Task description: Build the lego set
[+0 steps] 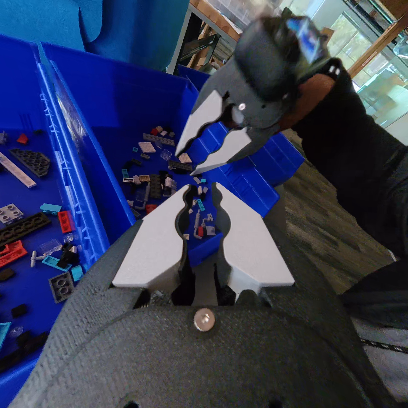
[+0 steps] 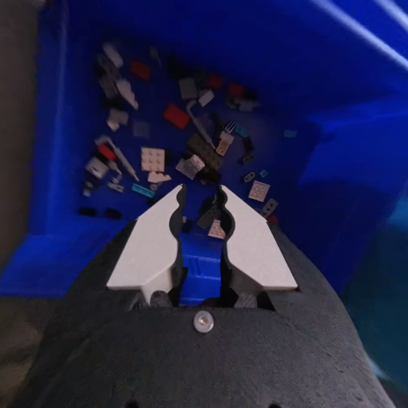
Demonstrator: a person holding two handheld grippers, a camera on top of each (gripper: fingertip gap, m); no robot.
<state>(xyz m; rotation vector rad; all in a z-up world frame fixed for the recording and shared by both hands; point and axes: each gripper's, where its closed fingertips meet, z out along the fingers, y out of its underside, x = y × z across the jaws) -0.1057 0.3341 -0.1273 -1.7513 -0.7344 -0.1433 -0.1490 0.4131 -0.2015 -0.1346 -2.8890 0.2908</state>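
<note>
— Over the blue plastic bin (image 1: pixel 141 92), what shows from the left wrist?
— The left gripper (image 1: pixel 201 184), with wavy white fingers spread apart and holding nothing. Small lego pieces (image 1: pixel 154 176) lie on the smooth floor at 11 o'clock. The right gripper (image 1: pixel 185 164) points down at 12 o'clock, also apart.

— And from the right wrist?
— It's blurry. The right gripper (image 2: pixel 201 186) is apart and empty. Flat square plates (image 2: pixel 152 159) lie at 11 o'clock.
</note>
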